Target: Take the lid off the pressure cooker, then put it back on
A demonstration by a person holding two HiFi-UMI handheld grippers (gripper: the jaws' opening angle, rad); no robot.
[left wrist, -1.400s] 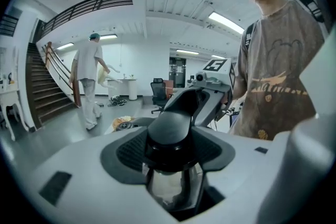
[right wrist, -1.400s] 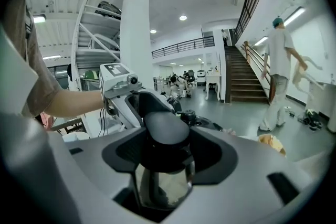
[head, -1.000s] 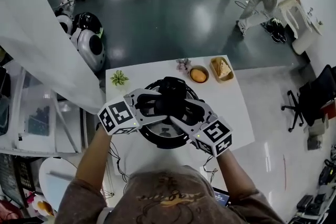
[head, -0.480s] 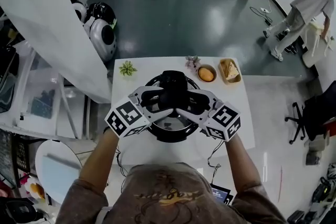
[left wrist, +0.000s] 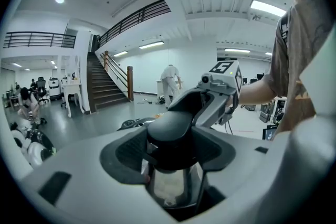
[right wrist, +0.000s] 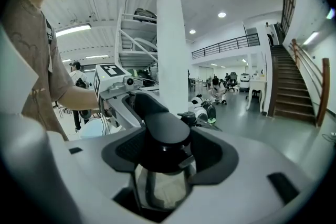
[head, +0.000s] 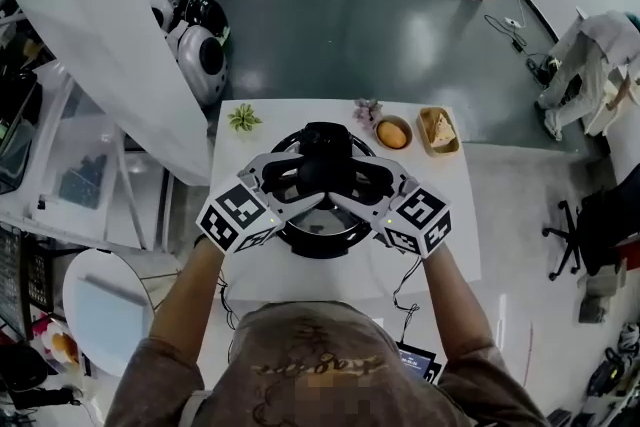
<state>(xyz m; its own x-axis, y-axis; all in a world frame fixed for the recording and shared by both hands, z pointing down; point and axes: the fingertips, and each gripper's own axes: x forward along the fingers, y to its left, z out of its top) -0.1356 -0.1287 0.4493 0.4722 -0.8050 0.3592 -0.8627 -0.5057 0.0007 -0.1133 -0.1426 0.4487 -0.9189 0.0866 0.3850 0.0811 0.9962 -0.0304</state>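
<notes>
Left gripper [head: 292, 181]: jaws set wide, pads clamped on both sides of the black lid handle [head: 325, 158], coming in from the left. Right gripper [head: 362, 183]: same width, gripping that handle from the right. The glass lid [right wrist: 157, 186] shows under the handle in both gripper views. The pressure cooker [head: 322, 246] stands mid-table; cannot tell whether the lid is seated or raised. White table [head: 300, 280]: bare strips left, right and near of the pot. Along the far edge are a small plant [head: 243, 119], a bowl [head: 378, 136] and a tray [head: 440, 151], all apart from the pot.
</notes>
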